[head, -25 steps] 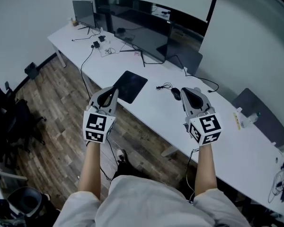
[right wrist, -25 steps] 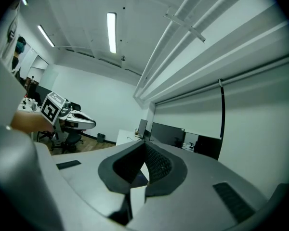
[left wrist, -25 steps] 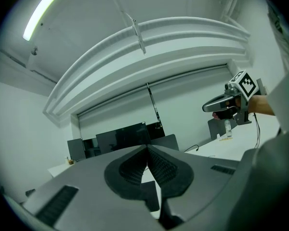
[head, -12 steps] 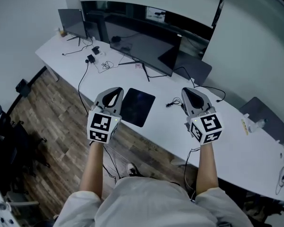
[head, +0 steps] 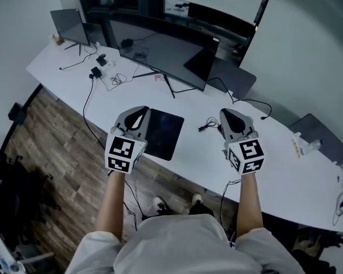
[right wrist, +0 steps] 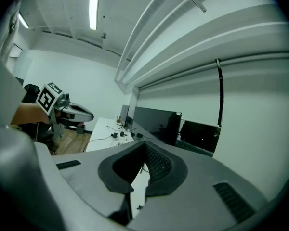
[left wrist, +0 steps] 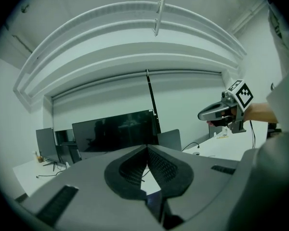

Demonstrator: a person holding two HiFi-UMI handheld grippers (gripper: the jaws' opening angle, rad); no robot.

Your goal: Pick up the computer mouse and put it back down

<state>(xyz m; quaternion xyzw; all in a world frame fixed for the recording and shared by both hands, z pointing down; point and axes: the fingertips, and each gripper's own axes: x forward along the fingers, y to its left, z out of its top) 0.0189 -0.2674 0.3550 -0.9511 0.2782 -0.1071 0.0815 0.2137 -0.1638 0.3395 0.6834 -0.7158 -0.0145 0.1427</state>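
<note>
The computer mouse is hidden in every view; only its thin black cable [head: 206, 124] shows on the white desk [head: 188, 153], running under my right gripper. My right gripper [head: 231, 114] hovers over that spot, shut and empty, with its padded tips meeting in the right gripper view [right wrist: 144, 146]. My left gripper [head: 138, 112] hangs over the left edge of the black mouse pad [head: 164, 135], also shut with nothing in it [left wrist: 147, 148]. Each gripper shows in the other's view: the right gripper [left wrist: 221, 113] and the left gripper [right wrist: 70, 112].
A wide dark monitor [head: 166, 53] stands behind the pad, with a smaller screen [head: 68, 24] at the far left. Chargers and cables [head: 111, 73] lie on the desk's left part. A grey flat item [head: 317, 133] lies to the right. Wood floor [head: 51, 153] runs along the desk's near edge.
Both grippers have moved forward from the floor side to over the desk. The mouse, visible beside the right gripper a second ago, is now covered by it.
</note>
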